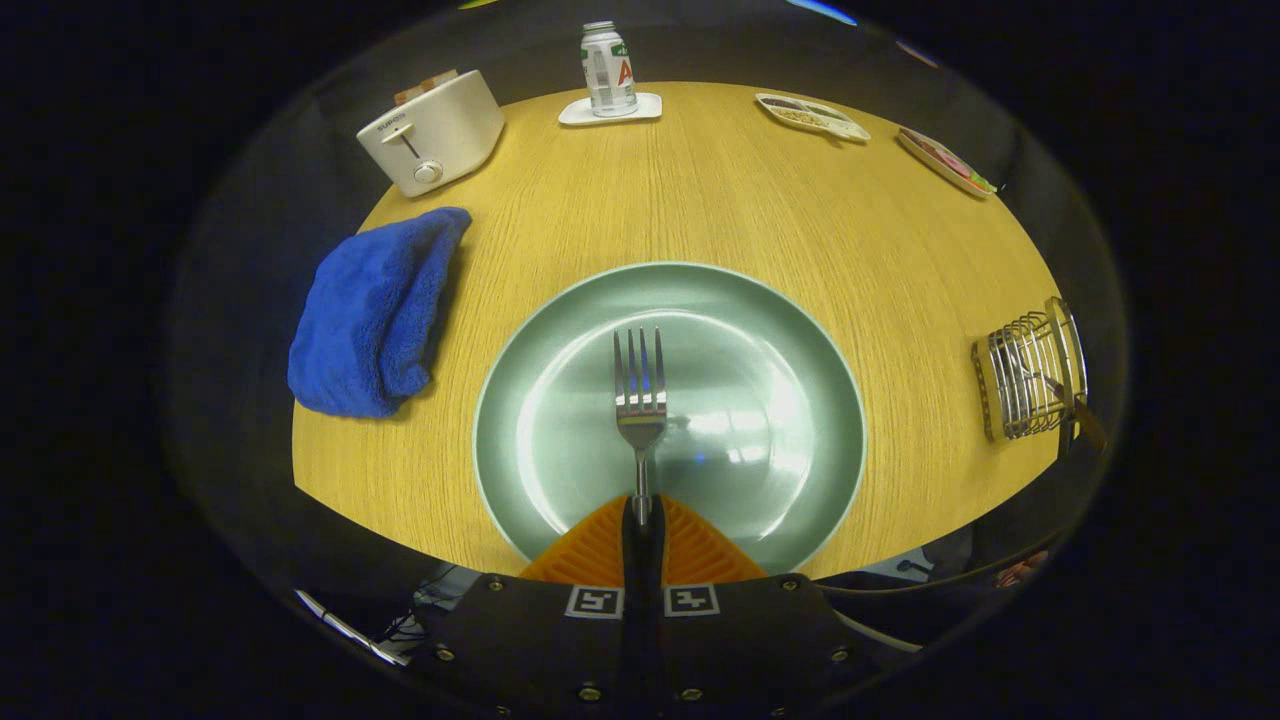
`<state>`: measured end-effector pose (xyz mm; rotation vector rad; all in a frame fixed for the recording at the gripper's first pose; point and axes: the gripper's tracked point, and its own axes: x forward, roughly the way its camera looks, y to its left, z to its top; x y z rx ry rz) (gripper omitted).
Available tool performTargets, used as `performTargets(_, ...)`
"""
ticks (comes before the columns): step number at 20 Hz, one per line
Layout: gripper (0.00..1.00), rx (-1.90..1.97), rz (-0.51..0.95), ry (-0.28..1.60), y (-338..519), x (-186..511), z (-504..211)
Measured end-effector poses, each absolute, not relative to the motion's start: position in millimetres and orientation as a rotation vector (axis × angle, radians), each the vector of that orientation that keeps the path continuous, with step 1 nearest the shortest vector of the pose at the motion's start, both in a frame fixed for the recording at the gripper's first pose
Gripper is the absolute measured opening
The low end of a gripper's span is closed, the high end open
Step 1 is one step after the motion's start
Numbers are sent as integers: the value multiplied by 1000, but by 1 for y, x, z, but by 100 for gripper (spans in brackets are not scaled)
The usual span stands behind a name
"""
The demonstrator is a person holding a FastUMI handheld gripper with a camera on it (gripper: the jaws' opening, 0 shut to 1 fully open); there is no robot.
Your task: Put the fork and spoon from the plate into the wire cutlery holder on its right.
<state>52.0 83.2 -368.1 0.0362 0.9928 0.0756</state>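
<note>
Gripper (641, 520) closed on the fork (640, 400) handle, both fingers pressed to it w/ no gap between them; fork runs straight ahead of the tips, tines pointing away, head over the middle of the green plate (560, 480); looks lifted clear of the plate rather than lying on it, tho hard to be sure from this angle. Plate otherwise bare, no spoon on it; wire cutlery holder (1030, 375) sits well off to the right of the plate near the table (760, 200) edge, w/ what looks like a handle already poking out of it; prob the spoon, so approx half the task done, judging by that. Left to do: carry fork right, drop it in the holder. Further out: blue towel (375, 310) left of plate; toaster (432, 130) beyond it; can (608, 68) on a coaster at far edge.
</note>
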Motion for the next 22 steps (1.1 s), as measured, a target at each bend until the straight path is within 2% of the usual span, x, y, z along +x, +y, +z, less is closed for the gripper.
performTargets(11, 1, 89, -48, 858, 28, 81, -292)
performTargets(22, 1, 215, -334, 805, -87, 79, -243)
